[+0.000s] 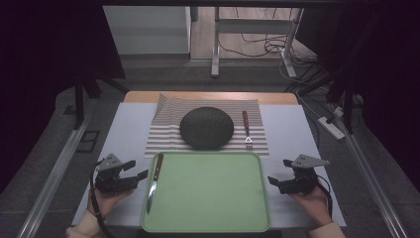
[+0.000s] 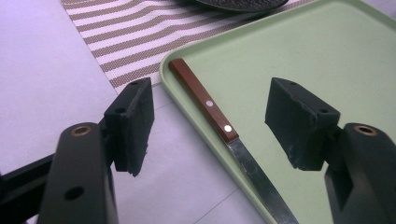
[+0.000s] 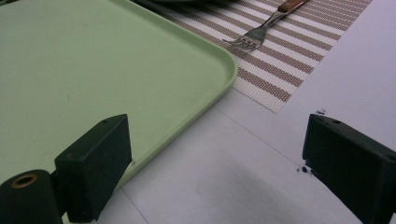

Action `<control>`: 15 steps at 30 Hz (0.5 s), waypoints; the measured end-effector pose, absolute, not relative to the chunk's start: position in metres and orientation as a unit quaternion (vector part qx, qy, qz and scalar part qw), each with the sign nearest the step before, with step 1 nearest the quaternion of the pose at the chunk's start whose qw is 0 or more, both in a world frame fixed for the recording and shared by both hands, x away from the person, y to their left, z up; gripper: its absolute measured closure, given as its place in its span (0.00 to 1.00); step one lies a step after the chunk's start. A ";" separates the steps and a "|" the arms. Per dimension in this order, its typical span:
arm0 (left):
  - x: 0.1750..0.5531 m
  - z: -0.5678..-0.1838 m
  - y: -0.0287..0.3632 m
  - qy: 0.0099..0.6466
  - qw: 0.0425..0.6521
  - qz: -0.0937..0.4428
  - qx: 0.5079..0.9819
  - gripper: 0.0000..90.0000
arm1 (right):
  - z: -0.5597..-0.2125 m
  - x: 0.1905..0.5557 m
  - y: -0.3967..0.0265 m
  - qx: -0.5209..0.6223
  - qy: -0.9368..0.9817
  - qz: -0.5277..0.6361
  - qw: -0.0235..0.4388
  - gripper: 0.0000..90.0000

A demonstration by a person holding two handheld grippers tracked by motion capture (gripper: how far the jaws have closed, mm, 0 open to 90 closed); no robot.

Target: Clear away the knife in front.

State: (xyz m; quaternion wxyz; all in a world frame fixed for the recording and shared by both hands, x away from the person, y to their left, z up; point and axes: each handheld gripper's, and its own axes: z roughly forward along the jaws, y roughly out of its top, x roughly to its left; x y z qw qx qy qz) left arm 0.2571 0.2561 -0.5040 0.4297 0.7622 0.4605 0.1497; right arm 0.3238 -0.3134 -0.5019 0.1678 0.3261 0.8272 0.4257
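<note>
Along the green tray's (image 1: 208, 193) left rim lies the knife (image 1: 154, 182), lengthwise, just beside the left tool (image 1: 132, 169); both tools gape empty.

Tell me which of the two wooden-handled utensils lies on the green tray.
The knife does: it lies along the left edge of the green tray. The fork lies on the striped placemat, right of the dark plate.

In front of me a green tray (image 1: 208, 198) lies on the white table (image 1: 126, 129), a knife (image 1: 154, 182) along its left edge. Beyond it, a striped placemat (image 1: 166, 111) bears a dark plate (image 1: 206, 127) and a fork (image 1: 246, 129).
</note>
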 end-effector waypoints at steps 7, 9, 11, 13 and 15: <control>0.259 -0.505 0.252 0.454 0.417 0.147 0.773 0.35 | -0.500 0.322 -0.314 0.322 0.826 0.430 0.173 0.09; 0.259 -0.505 0.252 0.455 0.416 0.146 0.774 0.35 | -0.500 0.322 -0.314 0.321 0.825 0.431 0.174 0.09; 0.260 -0.505 0.252 0.455 0.416 0.145 0.774 0.35 | -0.499 0.320 -0.315 0.320 0.824 0.433 0.177 0.09; 0.260 -0.506 0.252 0.455 0.415 0.146 0.774 0.35 | -0.498 0.319 -0.315 0.319 0.823 0.435 0.178 0.09; 0.261 -0.505 0.253 0.455 0.416 0.146 0.773 0.34 | -0.498 0.318 -0.315 0.317 0.824 0.435 0.180 0.09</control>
